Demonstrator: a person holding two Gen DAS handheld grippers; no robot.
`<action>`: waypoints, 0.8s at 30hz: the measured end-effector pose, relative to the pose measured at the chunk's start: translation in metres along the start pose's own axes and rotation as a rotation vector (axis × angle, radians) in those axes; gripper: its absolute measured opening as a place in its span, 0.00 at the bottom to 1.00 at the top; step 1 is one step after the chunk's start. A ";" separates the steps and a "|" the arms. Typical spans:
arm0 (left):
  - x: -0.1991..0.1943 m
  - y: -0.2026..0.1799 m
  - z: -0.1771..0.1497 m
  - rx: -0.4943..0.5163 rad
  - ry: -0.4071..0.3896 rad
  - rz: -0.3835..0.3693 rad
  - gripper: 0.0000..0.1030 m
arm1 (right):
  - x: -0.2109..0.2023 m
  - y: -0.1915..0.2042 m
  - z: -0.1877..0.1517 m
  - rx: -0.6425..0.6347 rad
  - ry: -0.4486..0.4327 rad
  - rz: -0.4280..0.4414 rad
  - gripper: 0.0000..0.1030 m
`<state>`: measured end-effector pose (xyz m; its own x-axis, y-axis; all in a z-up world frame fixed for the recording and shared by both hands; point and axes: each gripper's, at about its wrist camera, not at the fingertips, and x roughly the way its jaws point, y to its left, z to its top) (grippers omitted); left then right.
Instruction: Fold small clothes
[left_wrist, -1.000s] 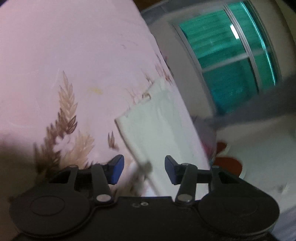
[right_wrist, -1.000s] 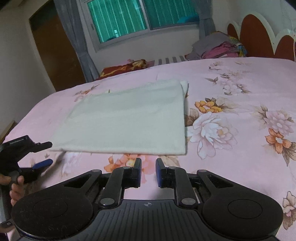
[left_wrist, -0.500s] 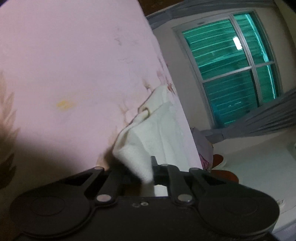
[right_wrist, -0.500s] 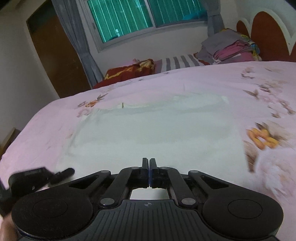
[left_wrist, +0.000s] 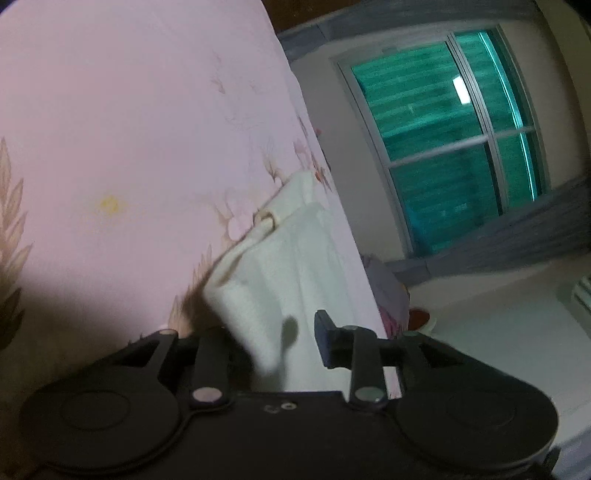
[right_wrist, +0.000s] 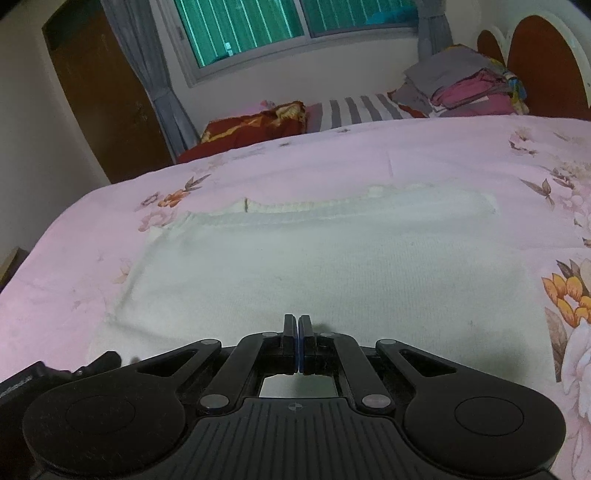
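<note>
A white knitted cloth (right_wrist: 332, 258) lies spread flat on the pink flowered bedsheet (right_wrist: 92, 277). My right gripper (right_wrist: 298, 332) is shut, its tips low over the cloth's near part, and I see nothing pinched between them. In the left wrist view the same cloth (left_wrist: 295, 266) has its near corner raised between the jaws of my left gripper (left_wrist: 277, 339). Those jaws are opening: the right fingertip (left_wrist: 324, 334) stands clear of the fabric, and the cloth hides the left one. The left gripper (right_wrist: 96, 363) also shows at the lower left of the right wrist view.
A pile of folded clothes (right_wrist: 469, 85) sits by the headboard (right_wrist: 543, 62) at the far right. A red cushion (right_wrist: 255, 122) and a striped pillow (right_wrist: 358, 107) lie along the far edge, with a window (right_wrist: 295, 22) and a brown door (right_wrist: 96, 92) beyond.
My right gripper shut and moved forward over the cloth. My left gripper closed on the cloth's corner, lifting it, and its jaws have since parted again.
</note>
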<state>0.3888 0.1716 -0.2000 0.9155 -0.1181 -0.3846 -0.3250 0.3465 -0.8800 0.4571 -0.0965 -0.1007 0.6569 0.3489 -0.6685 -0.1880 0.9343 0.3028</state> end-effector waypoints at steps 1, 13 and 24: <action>0.003 0.000 0.002 -0.015 -0.013 -0.003 0.30 | 0.001 -0.001 0.000 0.003 0.002 0.002 0.01; 0.009 -0.015 0.009 0.069 -0.063 0.071 0.13 | 0.023 -0.007 0.011 -0.029 0.018 0.070 0.01; -0.009 -0.065 -0.001 0.305 -0.104 0.051 0.07 | 0.036 -0.020 0.006 -0.042 0.047 0.103 0.00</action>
<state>0.4012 0.1488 -0.1396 0.9243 -0.0027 -0.3817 -0.2997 0.6142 -0.7300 0.4889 -0.1031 -0.1273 0.5976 0.4452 -0.6668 -0.2837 0.8953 0.3435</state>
